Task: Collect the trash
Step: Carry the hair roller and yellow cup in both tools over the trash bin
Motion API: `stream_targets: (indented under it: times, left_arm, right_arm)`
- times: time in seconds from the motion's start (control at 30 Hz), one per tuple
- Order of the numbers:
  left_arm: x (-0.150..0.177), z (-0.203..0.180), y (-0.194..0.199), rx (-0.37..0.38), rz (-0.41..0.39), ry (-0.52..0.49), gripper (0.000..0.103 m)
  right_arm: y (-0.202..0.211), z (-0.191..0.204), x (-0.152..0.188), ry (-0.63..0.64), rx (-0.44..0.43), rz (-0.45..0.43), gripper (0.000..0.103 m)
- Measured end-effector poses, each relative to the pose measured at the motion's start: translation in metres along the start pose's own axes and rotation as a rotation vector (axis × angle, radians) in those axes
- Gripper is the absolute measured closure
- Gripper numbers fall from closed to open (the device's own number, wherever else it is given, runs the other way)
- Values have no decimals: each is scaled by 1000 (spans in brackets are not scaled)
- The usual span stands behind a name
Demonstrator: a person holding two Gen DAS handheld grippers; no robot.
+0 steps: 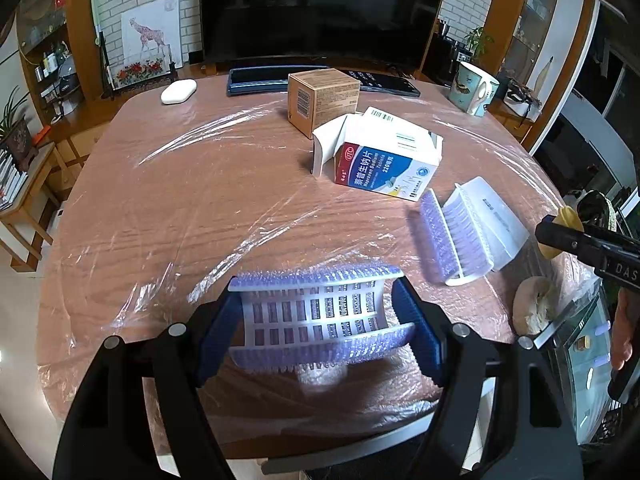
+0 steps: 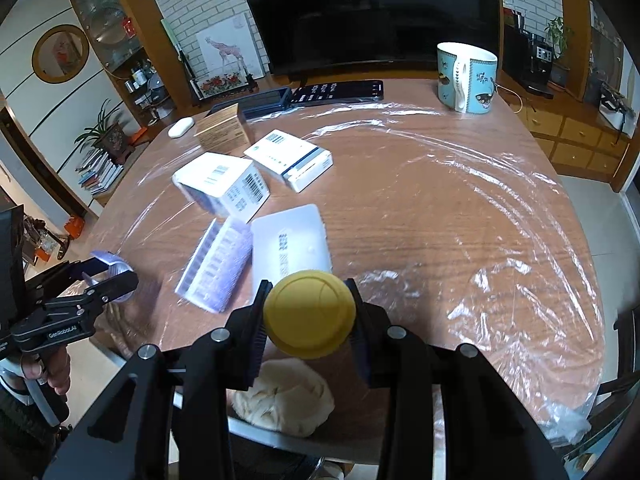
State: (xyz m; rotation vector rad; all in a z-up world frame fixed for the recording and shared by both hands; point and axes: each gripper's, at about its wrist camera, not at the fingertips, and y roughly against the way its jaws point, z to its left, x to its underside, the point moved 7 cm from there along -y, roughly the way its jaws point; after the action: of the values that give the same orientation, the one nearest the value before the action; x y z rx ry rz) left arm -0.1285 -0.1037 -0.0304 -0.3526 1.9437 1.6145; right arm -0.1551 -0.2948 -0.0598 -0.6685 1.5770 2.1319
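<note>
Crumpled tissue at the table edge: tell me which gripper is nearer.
Right. The right gripper, shut on a yellow cap, hangs just above the crumpled tissue. The left gripper, holding a purple brush piece, is off to its left.

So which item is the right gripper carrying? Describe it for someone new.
Start at the round wooden table under clear plastic film. At its near edge the right gripper clamps a yellow disc, the only yellow, round thing among white boxes and purple bristle strips.
</note>
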Motion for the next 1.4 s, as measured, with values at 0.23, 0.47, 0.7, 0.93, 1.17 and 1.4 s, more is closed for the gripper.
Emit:
stream_targets:
  times: [0.23,0.47,0.7,0.93,1.17,1.4]
  left_arm:
    - [6,-5,8,7,-3,-8,27]
    - [14,-10,18,8,-7,-12,27]
    - [23,-15,27,11,-8,-8,27]
    - [34,-24,35,17,-3,-17,27]
    - [48,-35,41,20,6,-32,27]
    - [60,-45,48,19,8,-52,27]
  right_arm:
    - [10,12,13,17,-27,5,67]
    - [15,21,26,34,-43,17,67]
    - [19,26,35,44,-58,25,67]
    - [25,31,46,64,-72,32,67]
    - [30,36,59,82,-82,44,67]
    - [34,45,72,100,-102,59,67]
